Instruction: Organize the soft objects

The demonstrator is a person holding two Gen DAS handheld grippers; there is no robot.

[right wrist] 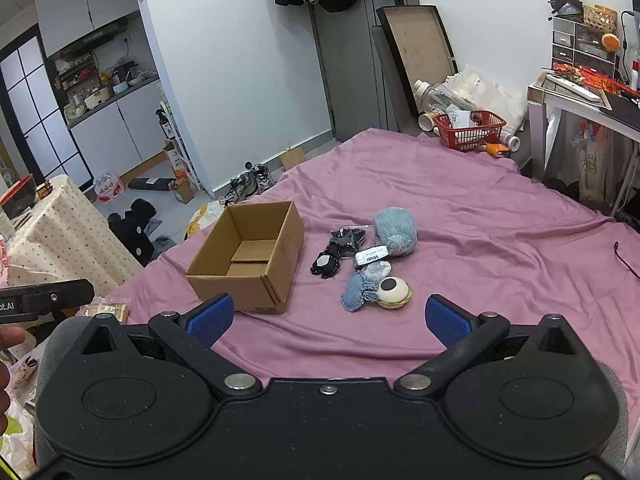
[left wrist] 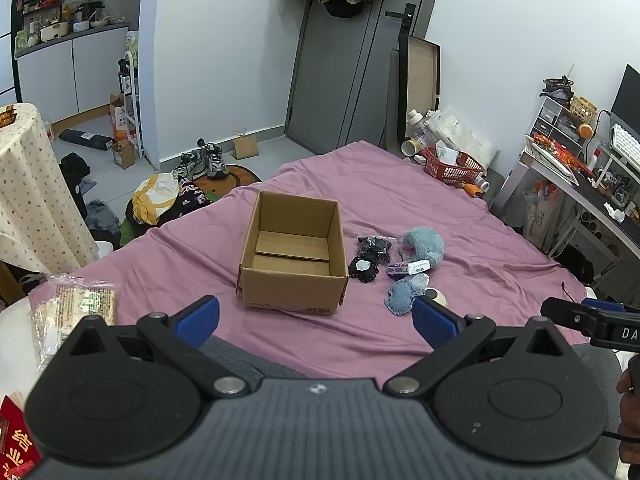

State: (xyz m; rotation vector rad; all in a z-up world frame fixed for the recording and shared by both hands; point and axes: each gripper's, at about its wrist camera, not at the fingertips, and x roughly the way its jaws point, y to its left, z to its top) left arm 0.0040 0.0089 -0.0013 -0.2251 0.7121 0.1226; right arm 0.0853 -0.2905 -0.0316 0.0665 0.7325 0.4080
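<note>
left wrist view
surface: bed (left wrist: 460, 216) covered by a wrinkled pink sheet.
room: grey door (left wrist: 340, 80) with dark clothes hung at its top; white walls; kitchen shelves at far left; cluttered desk at right.
left gripper (left wrist: 316, 320): jaws spread wide, nothing between the blue pads; low over the near edge of the bed.
right gripper (left wrist: 592, 320): only its tip shows at the right edge; cannot tell how its jaws stand.
cardboard box (left wrist: 294, 252): one, open-topped, nothing inside, mid-bed.
soft objects: one cluster just right of the box; one fluffy blue plush (left wrist: 424, 246), one black pouch (left wrist: 364, 268), one denim heart (left wrist: 400, 298), one tissue pack (left wrist: 410, 269).
red basket (left wrist: 454, 164): one, at the far corner of the bed.

right wrist view
surface: same pink bed, box at left, cluster at centre.
right gripper (right wrist: 328, 320): jaws wide apart, holding nothing; near edge of the bed, short of the cluster.
round eye-like toy (right wrist: 394, 292): one, touching the denim heart.
shoes (right wrist: 250, 182): one pair on the floor beyond the bed.
</note>
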